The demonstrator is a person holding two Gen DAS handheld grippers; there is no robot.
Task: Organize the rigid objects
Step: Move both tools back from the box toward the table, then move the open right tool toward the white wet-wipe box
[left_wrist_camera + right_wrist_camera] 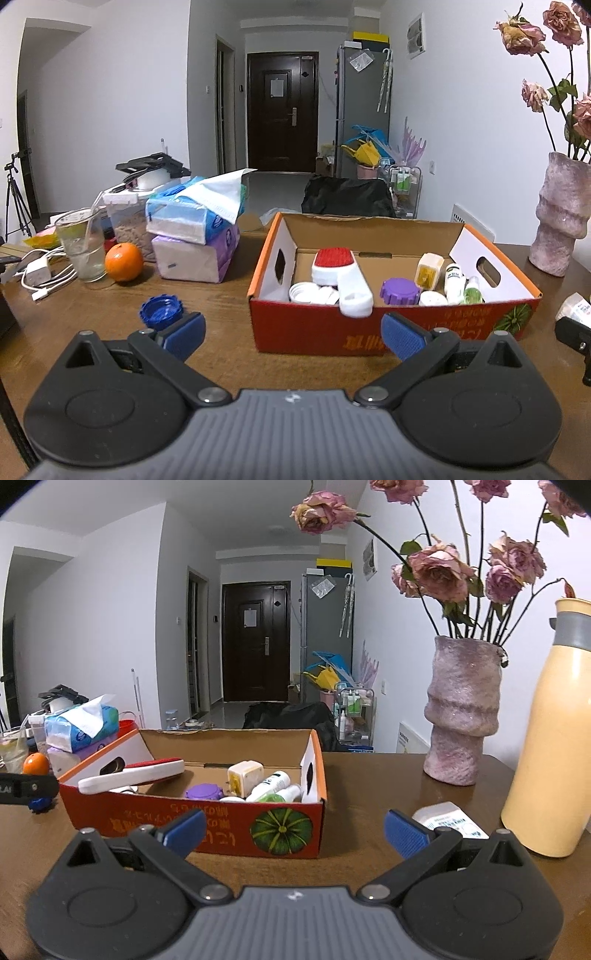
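An open red cardboard box [317, 332] stands on the wooden table; it also shows in the right wrist view [229, 823]. It holds a red-and-white brush [338, 275], a purple lid [400, 291], white lids, a yellow plug and small bottles [455, 281]. A blue lid [161, 309] lies on the table left of the box, just beyond my left finger. My left gripper [293, 336] is open and empty, in front of the box. My right gripper [294, 829] is open and empty, at the box's right front corner. A white packet [448, 818] lies just beyond its right finger.
Tissue packs [195, 236], an orange [123, 261], a glass [82, 247] and a charger with cable sit at the left. A pink vase of dried roses [461, 709] and a tall yellow bottle [554, 731] stand at the right.
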